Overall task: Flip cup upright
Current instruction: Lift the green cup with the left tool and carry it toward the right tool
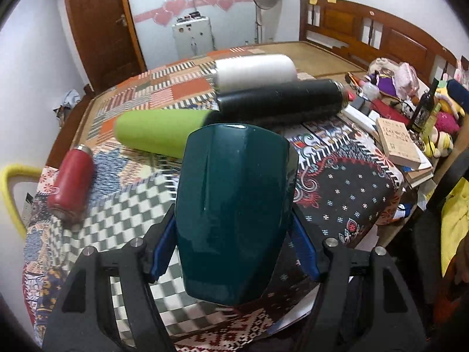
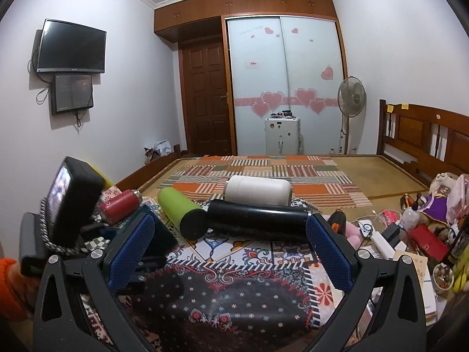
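Left tool (image 1: 234, 234) has its blue pads clamped on the teal cup (image 1: 234, 214), lifted above the patterned bed (image 1: 351, 199) (probably for room to turn it). Right tool (image 2: 231, 252) hangs wide open, holding nothing.

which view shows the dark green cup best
The left wrist view: the dark green cup fills the centre, clamped between the left gripper jaws. The right wrist view shows only a dark sliver of it behind its own left finger.
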### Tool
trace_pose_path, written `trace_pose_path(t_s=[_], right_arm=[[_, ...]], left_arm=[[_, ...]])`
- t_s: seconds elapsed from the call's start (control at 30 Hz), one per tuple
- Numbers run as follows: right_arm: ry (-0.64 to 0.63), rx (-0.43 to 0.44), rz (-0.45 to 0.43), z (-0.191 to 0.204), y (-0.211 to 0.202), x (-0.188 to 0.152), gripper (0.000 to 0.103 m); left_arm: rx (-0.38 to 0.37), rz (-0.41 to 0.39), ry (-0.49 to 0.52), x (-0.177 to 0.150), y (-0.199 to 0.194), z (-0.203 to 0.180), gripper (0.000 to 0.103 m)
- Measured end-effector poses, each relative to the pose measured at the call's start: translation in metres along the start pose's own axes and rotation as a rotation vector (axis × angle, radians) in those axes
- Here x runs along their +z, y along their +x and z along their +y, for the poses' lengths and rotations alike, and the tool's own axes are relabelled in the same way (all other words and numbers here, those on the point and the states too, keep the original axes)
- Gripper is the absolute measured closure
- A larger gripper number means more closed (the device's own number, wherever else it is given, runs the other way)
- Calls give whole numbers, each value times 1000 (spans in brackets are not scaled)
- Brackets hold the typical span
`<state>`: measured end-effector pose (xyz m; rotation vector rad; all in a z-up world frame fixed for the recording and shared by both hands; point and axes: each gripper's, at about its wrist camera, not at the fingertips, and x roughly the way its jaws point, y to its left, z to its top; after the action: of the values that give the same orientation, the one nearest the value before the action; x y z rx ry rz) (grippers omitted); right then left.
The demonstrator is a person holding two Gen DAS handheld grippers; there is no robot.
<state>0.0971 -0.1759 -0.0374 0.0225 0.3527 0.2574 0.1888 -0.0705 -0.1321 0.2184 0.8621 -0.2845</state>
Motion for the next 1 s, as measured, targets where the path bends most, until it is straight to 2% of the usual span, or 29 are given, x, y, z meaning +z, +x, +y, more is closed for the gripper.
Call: trace_pose_path(t_s=[0.33, 0.67, 0.73, 0.83, 1.0], right_arm=[[12, 6, 60, -14, 20, -17, 0], [16, 7, 85, -14, 25, -20, 0], [16, 6, 85, -14, 24, -20, 0], [14, 2, 84, -13, 24, -19, 0], [18, 3, 76, -13, 19, -13, 0]], left_arm=[[-1, 50, 8, -4, 32, -8, 33], [-8, 57, 25, -3, 33, -11, 32], [-6, 32, 21, -3, 26, -10, 31], [4, -24, 28, -2, 11, -9, 23], [6, -84, -19, -5, -14, 7, 23]])
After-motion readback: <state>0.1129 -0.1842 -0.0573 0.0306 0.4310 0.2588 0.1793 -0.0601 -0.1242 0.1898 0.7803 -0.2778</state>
